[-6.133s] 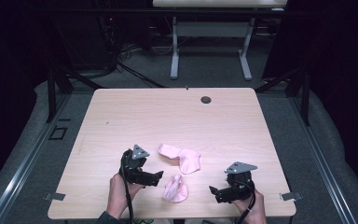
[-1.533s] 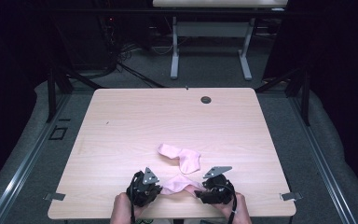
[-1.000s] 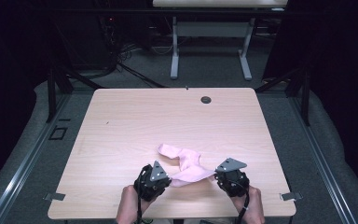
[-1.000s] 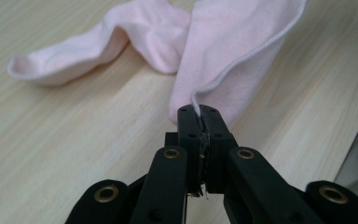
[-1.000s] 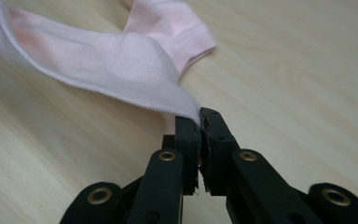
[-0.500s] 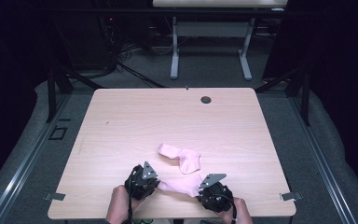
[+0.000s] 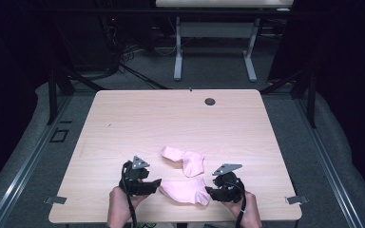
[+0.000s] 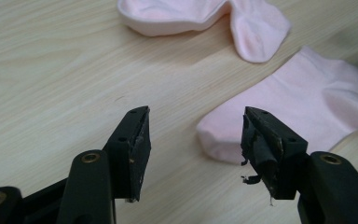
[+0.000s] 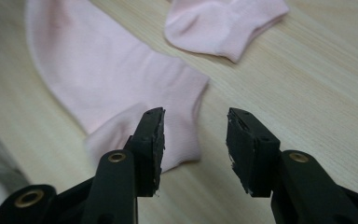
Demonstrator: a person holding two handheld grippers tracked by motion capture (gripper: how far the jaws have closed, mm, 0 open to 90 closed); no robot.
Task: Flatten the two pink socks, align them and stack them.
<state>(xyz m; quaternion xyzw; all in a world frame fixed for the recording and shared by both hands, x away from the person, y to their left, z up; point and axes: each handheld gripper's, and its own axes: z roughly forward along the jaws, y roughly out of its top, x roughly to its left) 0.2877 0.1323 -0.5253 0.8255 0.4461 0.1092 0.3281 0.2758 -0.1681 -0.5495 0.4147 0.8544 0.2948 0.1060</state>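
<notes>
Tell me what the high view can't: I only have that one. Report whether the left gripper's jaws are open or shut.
Observer: Open. In the left gripper view the left gripper has a clear gap between its jaws, and the near sock lies flat on the table beyond them, ungripped.
Operator: Now the right one.
Observer: Also open. The right gripper has its jaws apart, one above the sock's edge, nothing pinched.
Operator: Check the pads for damage.
Observer: The left gripper's right-hand pad looks frayed, with bits of black material hanging off its lower edge.
</notes>
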